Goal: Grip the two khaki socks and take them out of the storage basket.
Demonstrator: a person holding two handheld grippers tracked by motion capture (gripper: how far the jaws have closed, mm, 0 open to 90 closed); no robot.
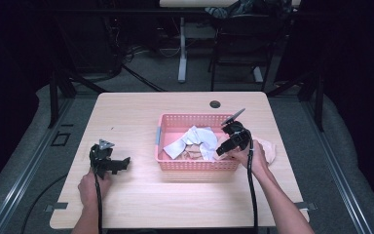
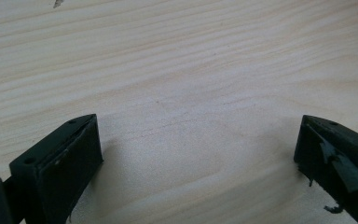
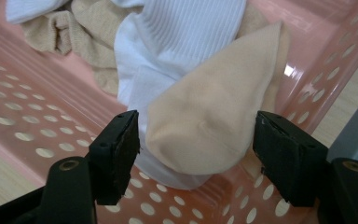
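Beige sock (image 3: 209, 121) in pink basket (image 3: 37, 140)

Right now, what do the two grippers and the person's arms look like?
Both grippers are black with square-ended fingers. The left gripper carries a grey three-cornered plate on top; the right gripper has a grey blade-like piece. A black cable trails from each. The forearms are bare, no sleeves.

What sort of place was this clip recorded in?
Probably a lab or studio set up for recording: a lone wooden table on a carpeted floor, dark surroundings, desk legs and cables behind. A pink basket of socks sits on it as a staged prop.
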